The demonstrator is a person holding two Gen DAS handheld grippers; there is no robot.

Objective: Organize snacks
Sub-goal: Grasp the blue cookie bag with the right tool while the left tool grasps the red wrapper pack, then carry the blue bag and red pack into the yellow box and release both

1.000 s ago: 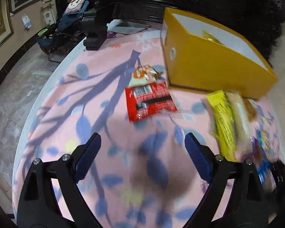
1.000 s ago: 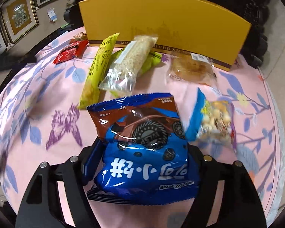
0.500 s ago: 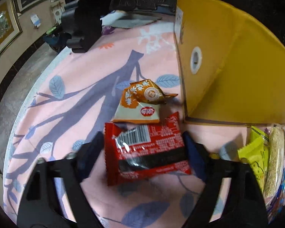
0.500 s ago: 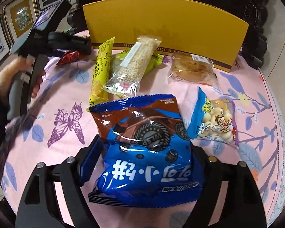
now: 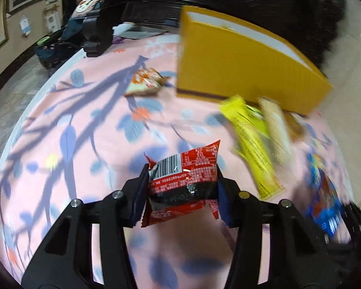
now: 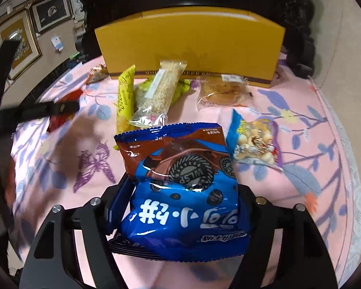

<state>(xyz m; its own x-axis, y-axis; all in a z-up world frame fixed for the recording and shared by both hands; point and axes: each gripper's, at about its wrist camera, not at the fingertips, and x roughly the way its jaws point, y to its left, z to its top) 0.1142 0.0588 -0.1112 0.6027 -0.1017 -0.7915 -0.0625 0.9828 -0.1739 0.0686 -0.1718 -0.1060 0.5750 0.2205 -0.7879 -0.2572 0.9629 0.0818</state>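
Observation:
My left gripper (image 5: pixel 180 192) is shut on a red snack packet (image 5: pixel 183 183) and holds it above the pink cloth. My right gripper (image 6: pixel 180 204) is shut on a blue cookie bag (image 6: pixel 183 187), held over the table. A yellow box (image 6: pixel 190 48) stands open at the table's back; it also shows in the left wrist view (image 5: pixel 240 62). On the cloth lie an orange packet (image 5: pixel 145 82), a yellow bar (image 6: pixel 125 98), a clear cereal bar (image 6: pixel 158 96), a bread packet (image 6: pixel 221 91) and a puff-ball bag (image 6: pixel 252 142).
The round table has a pink leaf-patterned cloth (image 5: pixel 72 132). A dark clamp stand (image 5: pixel 97 36) sits at the back left edge. The left gripper and hand (image 6: pixel 31 110) show blurred at the left in the right wrist view.
My left gripper closed on the red packet and lifted it back from the box. My right gripper keeps holding the blue bag, raised slightly.

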